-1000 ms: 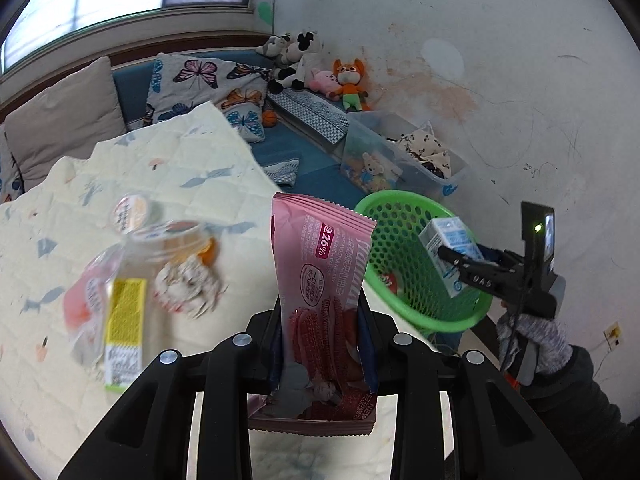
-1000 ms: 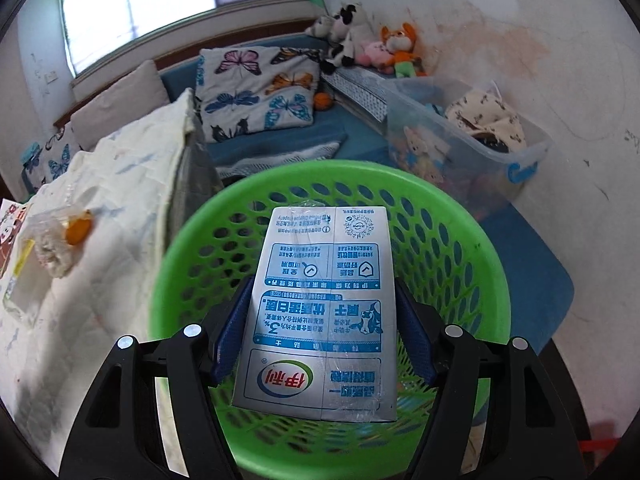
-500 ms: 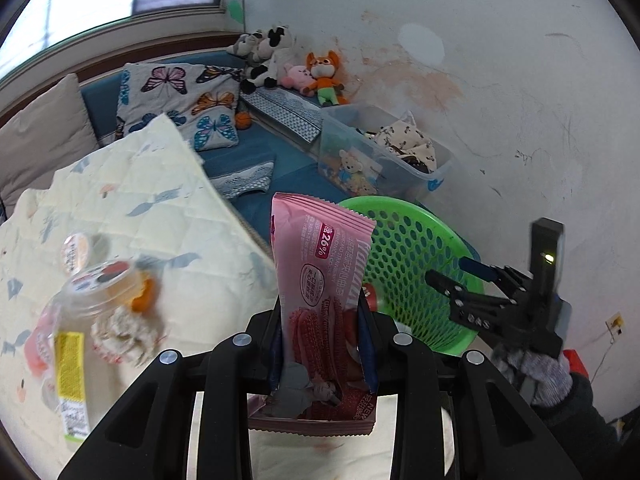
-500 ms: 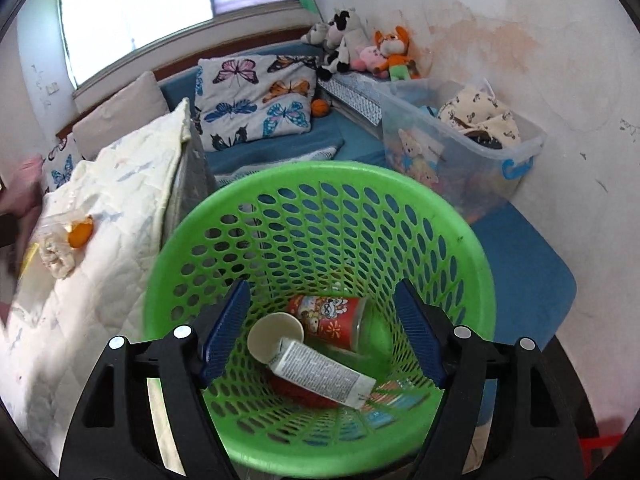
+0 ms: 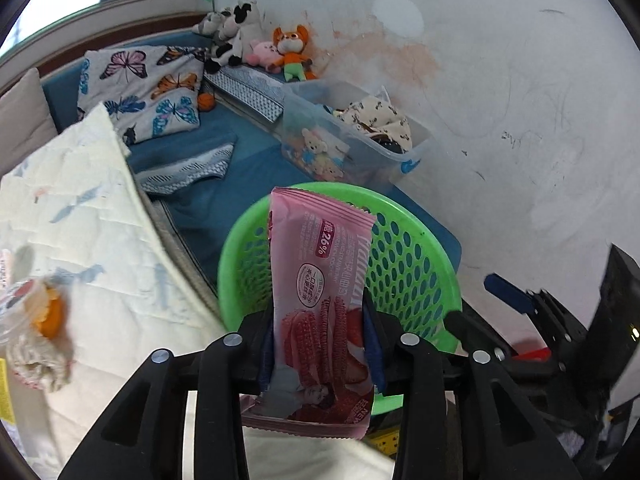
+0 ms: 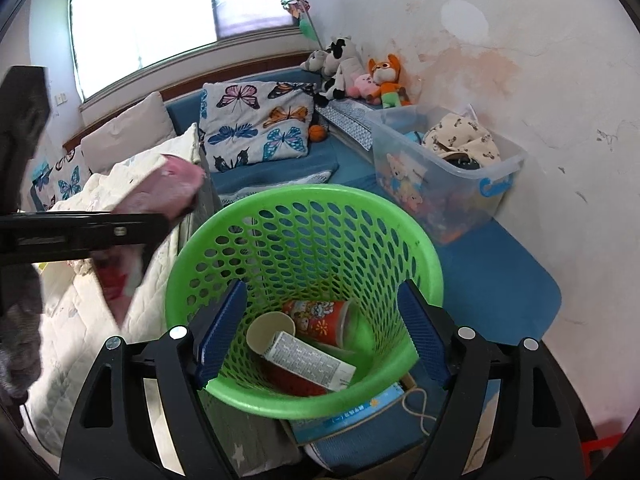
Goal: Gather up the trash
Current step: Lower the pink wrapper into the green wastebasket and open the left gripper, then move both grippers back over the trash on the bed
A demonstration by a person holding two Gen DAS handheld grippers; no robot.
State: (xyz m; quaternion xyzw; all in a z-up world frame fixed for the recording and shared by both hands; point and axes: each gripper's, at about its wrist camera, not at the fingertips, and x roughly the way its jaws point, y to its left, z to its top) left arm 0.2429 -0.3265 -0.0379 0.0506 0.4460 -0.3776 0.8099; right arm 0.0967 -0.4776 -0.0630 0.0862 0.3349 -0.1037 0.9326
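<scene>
A pink snack wrapper stands upright between the pads of my left gripper. Those jaws are opening, and the pads still touch the wrapper's sides. It hangs by the near rim of the green mesh basket. The right wrist view shows the wrapper and the left gripper left of the basket. My right gripper hovers above the basket, jaws opening, with nothing between them. Inside lie a milk carton and a red paper cup.
A cream quilt lies to the left with a clear bag of crumpled trash on it. Behind the basket stands a clear storage bin. Farther back are a butterfly pillow and plush toys. The white wall is on the right.
The right gripper let the milk carton fall into the basket, widened and drew back upward. The left gripper carried the pink wrapper from over the quilt to the basket's rim.
</scene>
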